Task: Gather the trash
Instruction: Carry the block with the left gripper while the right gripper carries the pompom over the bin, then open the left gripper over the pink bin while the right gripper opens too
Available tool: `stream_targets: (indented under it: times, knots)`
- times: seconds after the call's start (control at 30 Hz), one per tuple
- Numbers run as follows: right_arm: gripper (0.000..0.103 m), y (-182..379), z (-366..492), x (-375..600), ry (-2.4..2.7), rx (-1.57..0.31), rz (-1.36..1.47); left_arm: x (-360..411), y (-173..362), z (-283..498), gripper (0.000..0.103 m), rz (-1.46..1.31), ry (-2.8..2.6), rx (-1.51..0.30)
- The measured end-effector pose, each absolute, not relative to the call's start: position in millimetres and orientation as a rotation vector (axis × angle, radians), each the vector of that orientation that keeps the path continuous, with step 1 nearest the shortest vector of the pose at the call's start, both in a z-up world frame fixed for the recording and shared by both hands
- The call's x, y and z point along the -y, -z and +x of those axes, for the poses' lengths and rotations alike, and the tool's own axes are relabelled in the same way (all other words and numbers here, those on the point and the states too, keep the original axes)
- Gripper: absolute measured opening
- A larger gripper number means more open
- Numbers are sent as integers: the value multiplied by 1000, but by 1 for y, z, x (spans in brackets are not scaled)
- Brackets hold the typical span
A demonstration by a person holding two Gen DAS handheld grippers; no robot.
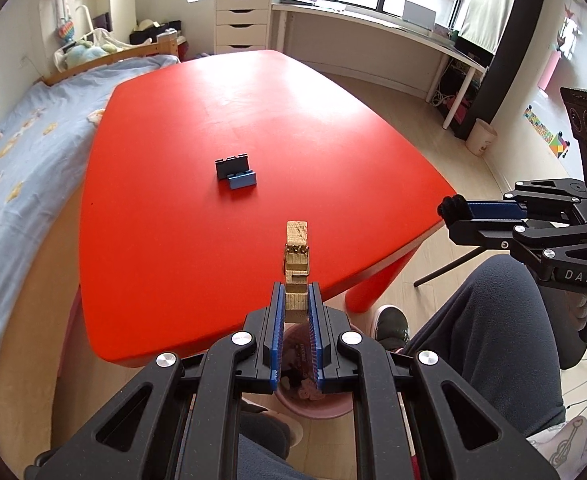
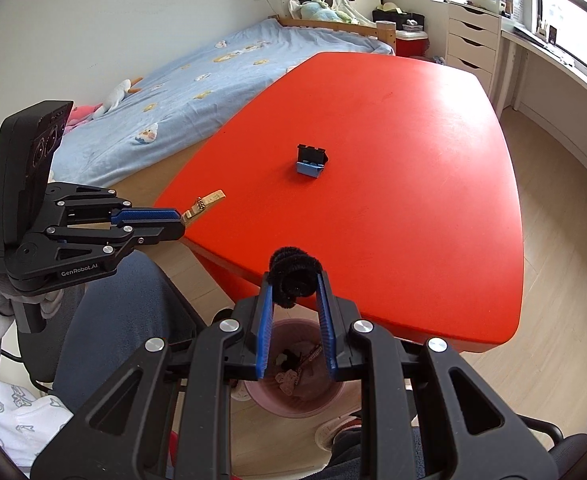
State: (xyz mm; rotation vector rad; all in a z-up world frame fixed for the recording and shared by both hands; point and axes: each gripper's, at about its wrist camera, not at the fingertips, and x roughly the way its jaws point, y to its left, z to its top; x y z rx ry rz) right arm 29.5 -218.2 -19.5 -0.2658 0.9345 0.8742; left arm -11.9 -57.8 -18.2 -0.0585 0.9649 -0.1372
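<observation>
Item 1, left claw (image 1: 296, 300): pressed together on a gold folded wrapper (image 1: 296, 264), which sticks out forward beyond the tips, over the near edge of the red table (image 1: 221, 120).

Item 2, right claw (image 2: 293, 284): pinching a black fuzzy coil (image 2: 293, 270), likely a pipe cleaner, at the very tips of its blue pads (image 2: 264, 320).

Item 3, pink bin (image 2: 293, 404): on the floor below the table's near edge, seen between both claws' fingers; scraps already lie inside.

Item 4, small blue-and-black holder (image 1: 235, 171): mid-table, well apart from both claws. Whether it counts as trash, cannot tell.

Status: 2 pieces of trash held, neither yet over the bin's mouth with certainty.

Risks:
- The wrapper is gripped only by its rear end; a release made too early would likely drop it on the table or floor.
- The coil sits at the fingertips; its fuzz may cling to a pad and not fall on opening.
- The coil is light and springy, so it may bounce off the rim.
- Both claws converge on 1 narrow bin; they may knock each other.
</observation>
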Motion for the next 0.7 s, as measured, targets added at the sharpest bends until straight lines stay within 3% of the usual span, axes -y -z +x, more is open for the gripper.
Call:
stream_targets:
  times: [0.7]
  knots:
    - [21,54,-5,226,-906,-1029,-280,87,42,-49,11,-44,251,-1057]
